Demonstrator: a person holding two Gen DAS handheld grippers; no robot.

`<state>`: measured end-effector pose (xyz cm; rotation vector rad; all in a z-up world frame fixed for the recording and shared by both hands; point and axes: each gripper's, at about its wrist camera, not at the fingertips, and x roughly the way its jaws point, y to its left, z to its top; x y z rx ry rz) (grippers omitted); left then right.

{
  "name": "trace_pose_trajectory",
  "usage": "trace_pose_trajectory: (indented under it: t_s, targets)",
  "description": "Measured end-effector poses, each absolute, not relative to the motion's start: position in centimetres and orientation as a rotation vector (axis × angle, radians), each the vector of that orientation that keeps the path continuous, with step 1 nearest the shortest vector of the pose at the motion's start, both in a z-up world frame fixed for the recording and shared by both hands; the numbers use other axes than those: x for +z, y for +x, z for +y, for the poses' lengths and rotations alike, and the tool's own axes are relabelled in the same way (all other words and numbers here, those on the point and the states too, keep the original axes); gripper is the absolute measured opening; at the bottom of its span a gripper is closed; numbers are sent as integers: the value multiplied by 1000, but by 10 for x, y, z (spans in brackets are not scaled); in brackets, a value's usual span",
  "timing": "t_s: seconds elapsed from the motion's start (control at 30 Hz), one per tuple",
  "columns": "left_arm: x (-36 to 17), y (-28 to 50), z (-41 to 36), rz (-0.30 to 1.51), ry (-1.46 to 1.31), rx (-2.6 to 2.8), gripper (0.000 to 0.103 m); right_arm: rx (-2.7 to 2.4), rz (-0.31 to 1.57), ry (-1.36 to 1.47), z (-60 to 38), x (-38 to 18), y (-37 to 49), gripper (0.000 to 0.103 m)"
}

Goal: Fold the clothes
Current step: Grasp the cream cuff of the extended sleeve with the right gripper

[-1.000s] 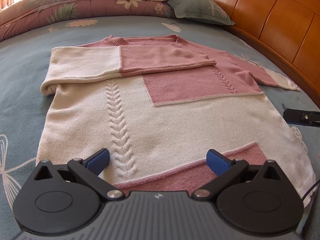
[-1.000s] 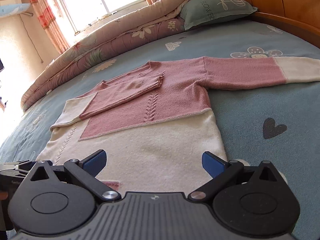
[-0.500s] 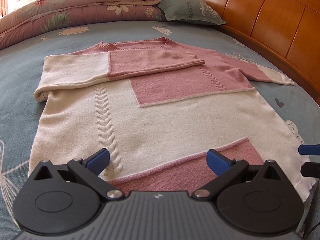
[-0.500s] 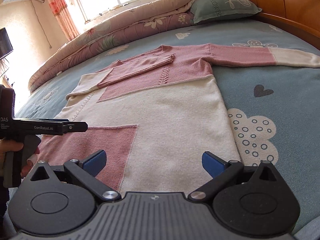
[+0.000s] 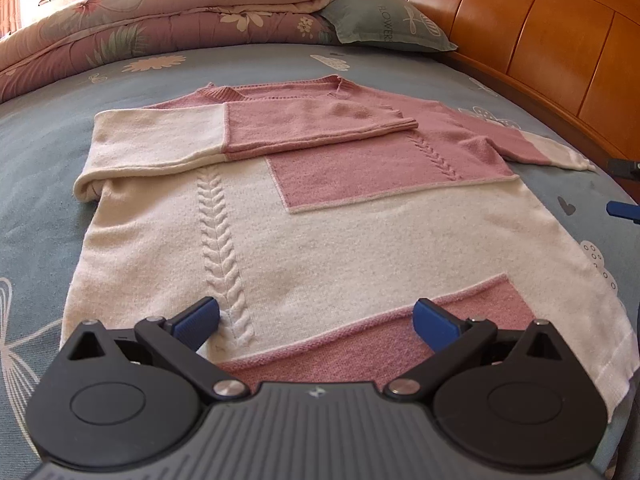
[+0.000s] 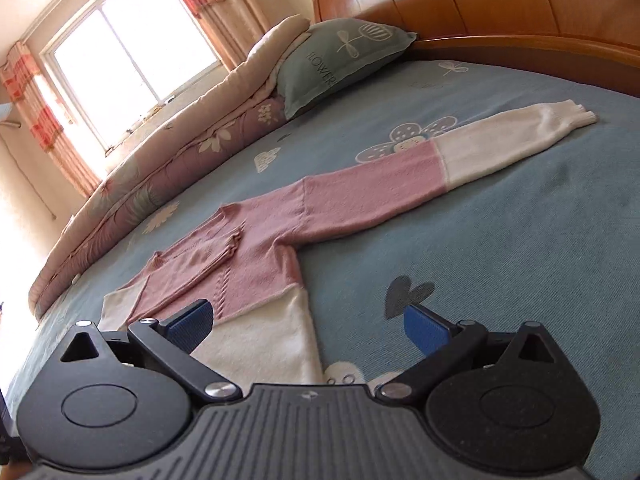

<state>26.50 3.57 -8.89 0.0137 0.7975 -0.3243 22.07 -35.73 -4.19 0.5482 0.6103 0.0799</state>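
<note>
Both grippers [image 5: 316, 322] [image 6: 306, 322] agape, sweater [image 5: 340, 232] hem near

"flower" on the pillow [image 6: 340, 60]

The sweater [image 5: 320, 240] is cream and dusty pink in blocks, with a raised cable braid running toward 12 o'clock. The bedsheet [image 6: 500, 248] is grey-blue, printed with white flowers, clouds and a dark heart at 3 o'clock of the hem. The pillow [image 6: 340, 56] is sage green with cream flowers. The quilt [image 5: 160, 20] is mauve and beige, floral. The headboard [image 5: 560, 40] is orange-brown wood. Both grippers' pads [image 5: 198, 318] are blue.
</note>
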Motion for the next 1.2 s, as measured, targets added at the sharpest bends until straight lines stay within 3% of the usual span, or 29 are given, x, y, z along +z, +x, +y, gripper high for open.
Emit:
trace_pose_trajectory:
  t_s: [0.23,1.2]
  targets:
    - [-91,266,33,800,46,-315,102,-30,488,824,-441,-73,276,103]
    - [-95,263,30,773,72,-305,103,-107,455,709,-496,-101,364,103]
